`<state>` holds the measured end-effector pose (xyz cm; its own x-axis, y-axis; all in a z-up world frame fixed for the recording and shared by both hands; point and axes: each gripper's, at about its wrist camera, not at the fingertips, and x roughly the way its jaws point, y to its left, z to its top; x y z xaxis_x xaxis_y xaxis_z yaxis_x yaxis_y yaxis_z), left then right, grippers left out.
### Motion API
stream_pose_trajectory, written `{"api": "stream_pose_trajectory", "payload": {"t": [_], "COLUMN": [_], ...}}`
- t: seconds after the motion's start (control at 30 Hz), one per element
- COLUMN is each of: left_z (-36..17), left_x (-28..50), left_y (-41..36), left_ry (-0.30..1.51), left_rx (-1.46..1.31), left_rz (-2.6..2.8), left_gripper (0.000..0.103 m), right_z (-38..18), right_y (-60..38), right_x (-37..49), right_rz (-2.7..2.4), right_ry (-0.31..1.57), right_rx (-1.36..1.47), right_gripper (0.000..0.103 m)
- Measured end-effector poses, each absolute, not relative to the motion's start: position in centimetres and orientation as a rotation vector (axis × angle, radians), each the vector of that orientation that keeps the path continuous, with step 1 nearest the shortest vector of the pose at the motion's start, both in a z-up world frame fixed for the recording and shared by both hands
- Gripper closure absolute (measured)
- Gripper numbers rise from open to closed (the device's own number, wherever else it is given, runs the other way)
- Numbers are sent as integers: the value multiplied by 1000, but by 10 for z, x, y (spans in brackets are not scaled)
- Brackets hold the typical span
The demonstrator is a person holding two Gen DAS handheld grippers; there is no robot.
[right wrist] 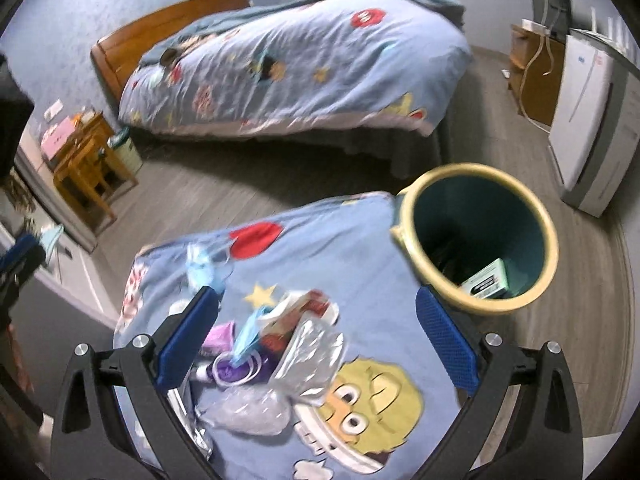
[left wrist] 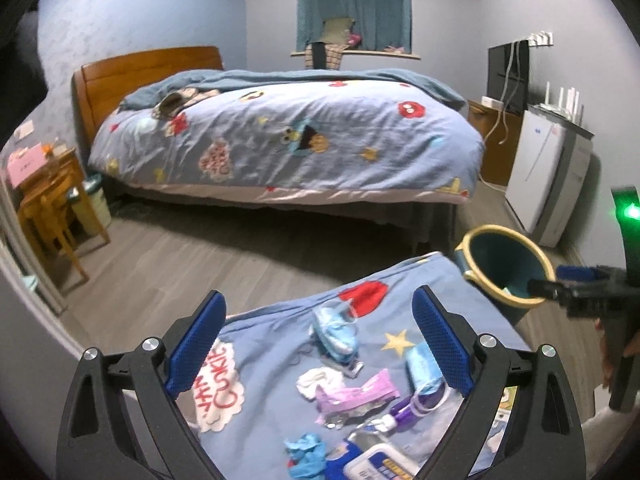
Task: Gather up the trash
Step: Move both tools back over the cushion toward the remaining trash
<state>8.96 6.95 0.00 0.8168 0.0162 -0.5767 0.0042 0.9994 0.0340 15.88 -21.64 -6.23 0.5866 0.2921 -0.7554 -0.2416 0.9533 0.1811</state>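
Observation:
Trash lies on a blue cartoon cover (left wrist: 280, 344) in front of me: a blue face mask (left wrist: 334, 330), a white wad (left wrist: 320, 380), a purple wrapper (left wrist: 356, 394), a second mask (left wrist: 422, 368) and a purple bottle (left wrist: 416, 404). My left gripper (left wrist: 320, 344) is open above them, empty. My right gripper (right wrist: 316, 336) is open over a silver foil bag (right wrist: 312, 356), a red packet (right wrist: 300, 312) and a clear bag (right wrist: 248, 412). A teal bin with a yellow rim (right wrist: 476, 236) stands right of the cover; a box lies inside. The right gripper also shows at the left wrist view's right edge (left wrist: 576, 288).
A large bed (left wrist: 288, 136) with a wooden headboard stands across the wood floor. A wooden stool and nightstand (left wrist: 52, 196) are at left, beside a small bin (left wrist: 94, 204). A white appliance (left wrist: 548, 176) and a cabinet (left wrist: 496, 140) stand at right.

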Motion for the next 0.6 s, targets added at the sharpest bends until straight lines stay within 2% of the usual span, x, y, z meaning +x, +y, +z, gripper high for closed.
{"api": "stream_pose_trajectory", "payload": {"t": [0.23, 0.53, 0.6], "left_z": [-9, -38, -44], "left_x": [96, 119, 129], "left_y": [108, 115, 115], "left_ry": [666, 753, 765], "left_rx": [-58, -4, -7], "left_rz": [61, 101, 105], "left_gripper": [10, 9, 9], "right_z": [-96, -125, -130], "right_y": [-180, -182, -181], "right_x": [156, 190, 201], "right_rz": [337, 245, 259], "right_ry": [984, 1021, 1027], "right_rx": [30, 16, 20], "right_gripper": [6, 6, 11]}}
